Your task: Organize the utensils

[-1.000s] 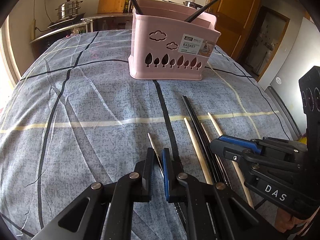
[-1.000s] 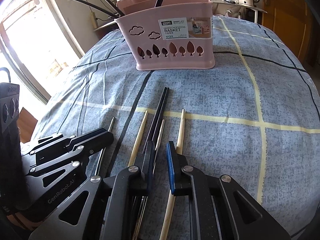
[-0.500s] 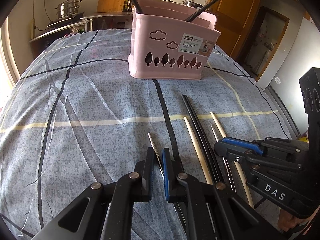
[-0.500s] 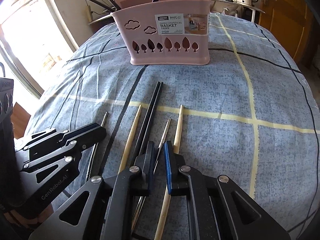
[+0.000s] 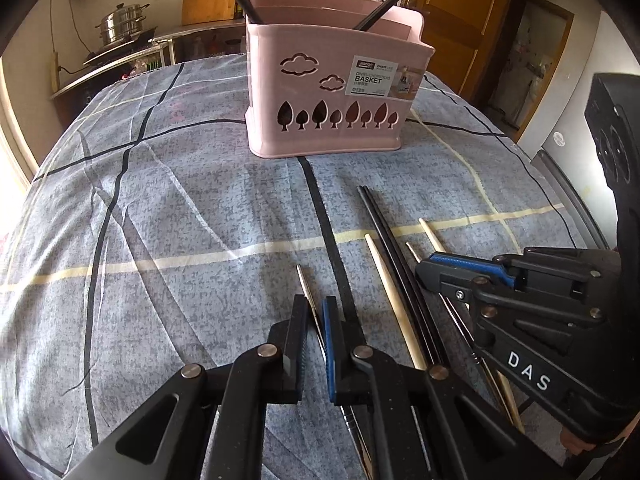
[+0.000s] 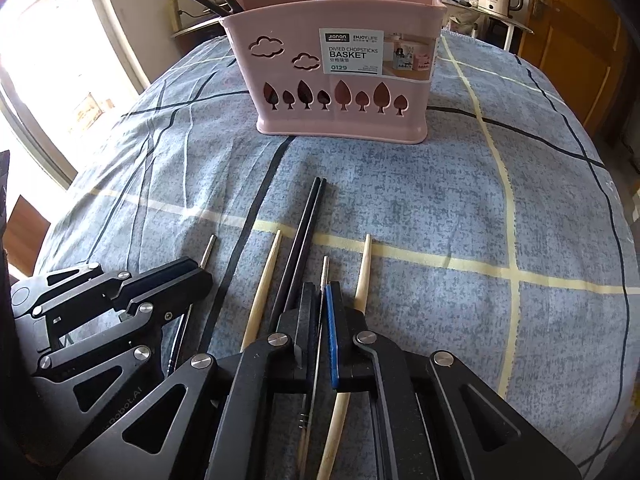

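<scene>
Both grippers, left gripper and right gripper, pinch thin metal chopsticks lying on the surface; slim rods could slip when lifted toward the pink basket.

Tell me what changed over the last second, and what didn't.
The right tongs slid sideways off the black chopstick pair and narrowed around the thin metal chopstick next to it. The left tongs stayed put, straddling the other metal chopstick. The pink basket and wooden chopsticks did not move.
</scene>
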{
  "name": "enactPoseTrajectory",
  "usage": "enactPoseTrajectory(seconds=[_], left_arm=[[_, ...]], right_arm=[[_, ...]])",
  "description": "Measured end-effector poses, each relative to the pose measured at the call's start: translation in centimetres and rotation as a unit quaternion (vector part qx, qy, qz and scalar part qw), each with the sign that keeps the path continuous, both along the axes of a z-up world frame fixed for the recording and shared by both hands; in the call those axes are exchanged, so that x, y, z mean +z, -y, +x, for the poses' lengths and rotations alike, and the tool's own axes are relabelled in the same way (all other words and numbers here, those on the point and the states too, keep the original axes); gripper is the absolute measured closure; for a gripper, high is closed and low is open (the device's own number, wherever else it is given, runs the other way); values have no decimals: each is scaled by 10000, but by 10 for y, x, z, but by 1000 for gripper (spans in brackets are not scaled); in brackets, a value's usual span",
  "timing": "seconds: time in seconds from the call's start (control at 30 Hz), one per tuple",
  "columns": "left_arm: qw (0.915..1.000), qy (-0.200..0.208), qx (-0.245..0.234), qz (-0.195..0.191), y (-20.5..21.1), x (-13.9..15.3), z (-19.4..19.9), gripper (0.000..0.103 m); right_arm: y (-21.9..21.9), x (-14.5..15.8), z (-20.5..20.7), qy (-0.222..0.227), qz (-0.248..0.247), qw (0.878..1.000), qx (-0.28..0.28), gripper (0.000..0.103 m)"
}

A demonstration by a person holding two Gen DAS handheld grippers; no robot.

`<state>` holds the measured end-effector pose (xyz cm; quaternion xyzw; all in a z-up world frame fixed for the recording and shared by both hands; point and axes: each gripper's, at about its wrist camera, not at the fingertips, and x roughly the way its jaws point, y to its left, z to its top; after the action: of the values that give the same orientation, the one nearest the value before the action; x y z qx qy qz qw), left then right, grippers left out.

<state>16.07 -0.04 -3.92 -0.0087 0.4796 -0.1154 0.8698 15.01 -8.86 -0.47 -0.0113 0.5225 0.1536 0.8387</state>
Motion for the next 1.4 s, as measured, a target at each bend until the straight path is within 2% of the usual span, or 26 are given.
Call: enactPoseTrajectory(seconds=[0.1,0.13,0.4,0.9,1.4], left_arm=[[9994,-148,-10,-312,-3,1,6,99],[9995,-106,8,-299,-3,4,6,99],[9980,391,-87,-489,-7,48,8,99],[9895,1346,-150,-514,-21,137,14,99],[9893,1336,-229,-540,-18,137,-23,99]], right_arm=[[5,3,0,-14,178,9998,-42,99],[6,7,-1,37,231,9997,-40,99],[17,48,-1,508,547,9972,-52,99],[33,125,-1,1544,874,9841,-128,99],[40,131,-31,1622,874,9829,-19,99]])
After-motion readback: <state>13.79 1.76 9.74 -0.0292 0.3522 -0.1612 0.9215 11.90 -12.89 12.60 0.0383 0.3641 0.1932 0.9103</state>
